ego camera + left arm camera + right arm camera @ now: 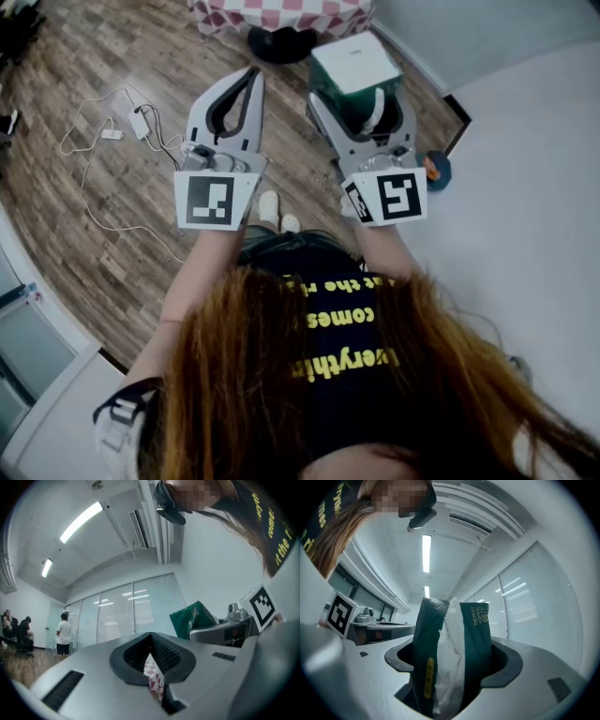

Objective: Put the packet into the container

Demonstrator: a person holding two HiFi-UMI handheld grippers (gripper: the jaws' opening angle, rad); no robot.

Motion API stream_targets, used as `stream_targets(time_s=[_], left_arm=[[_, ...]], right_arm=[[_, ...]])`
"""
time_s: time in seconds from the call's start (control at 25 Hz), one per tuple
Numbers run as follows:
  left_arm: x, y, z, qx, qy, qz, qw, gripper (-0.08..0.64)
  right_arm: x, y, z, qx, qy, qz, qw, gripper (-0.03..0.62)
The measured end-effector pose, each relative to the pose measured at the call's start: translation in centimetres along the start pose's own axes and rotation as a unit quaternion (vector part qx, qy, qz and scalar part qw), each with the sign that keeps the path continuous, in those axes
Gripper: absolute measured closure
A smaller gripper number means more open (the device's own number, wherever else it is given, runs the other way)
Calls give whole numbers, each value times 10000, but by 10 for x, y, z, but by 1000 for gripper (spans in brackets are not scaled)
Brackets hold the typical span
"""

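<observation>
Firmly, the right hand-held gripper (452, 670) was clamped on the packet (474, 634). Its jaws pressed the two dark green sides, and white tissue bulged from the split between them. The packet stood upright in the jaws, held in the air. In the head view its white top (354, 64) showed just beyond the jaw tips.

The left hand-held gripper (152, 660) was closed to a thin slit. A sliver of red-and-white check showed in that slit, but it was not clear whether it was caught there or lay behind.

In the head view both were held out side by side and apart, in front of the person and above a wooden floor (94, 216). The person's shoes (277, 208) showed below, between them. A white cable (89, 141) trailed on the floor to the left. A checked cloth (281, 14) hung at the top edge, beyond the left jaw tips. A pale surface (525, 187) filled the right side.

Farther off, in the left gripper view, a person (62, 634) stood near the blinds (126, 616).
</observation>
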State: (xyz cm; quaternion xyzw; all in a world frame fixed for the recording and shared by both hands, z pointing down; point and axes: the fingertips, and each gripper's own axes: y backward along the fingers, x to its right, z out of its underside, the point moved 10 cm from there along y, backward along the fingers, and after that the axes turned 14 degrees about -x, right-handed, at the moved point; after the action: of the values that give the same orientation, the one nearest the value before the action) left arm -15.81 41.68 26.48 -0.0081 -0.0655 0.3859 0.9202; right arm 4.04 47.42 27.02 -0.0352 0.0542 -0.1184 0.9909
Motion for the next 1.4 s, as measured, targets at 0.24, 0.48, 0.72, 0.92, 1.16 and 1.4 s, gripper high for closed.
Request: stream_targets(time_s=[0.24, 0.48, 0.72, 0.92, 1.16, 1.4], left_arm=[[-42, -32, 1, 44, 25, 80, 10000, 558], [-70, -44, 3, 32, 81, 71, 9999, 558], [-85, -51, 7, -34, 155, 9, 9999, 558], [-88, -63, 10, -66, 175, -94, 9998, 558], [-89, -95, 2, -10, 138, -233, 9996, 558], [-89, -133, -5, 73, 90, -357, 9993, 558]], right_arm=[[4, -49, -7, 14, -3, 101, 9999, 209], [6, -75, -8, -41, -68, 196, 9998, 207], [10, -89, -9, -122, -101, 231, 9996, 207], [20, -102, -6, -122, -121, 137, 9998, 207], [49, -125, -9, -15, -111, -20, 9999, 207], [82, -151, -12, 96, -26, -197, 9998, 207]])
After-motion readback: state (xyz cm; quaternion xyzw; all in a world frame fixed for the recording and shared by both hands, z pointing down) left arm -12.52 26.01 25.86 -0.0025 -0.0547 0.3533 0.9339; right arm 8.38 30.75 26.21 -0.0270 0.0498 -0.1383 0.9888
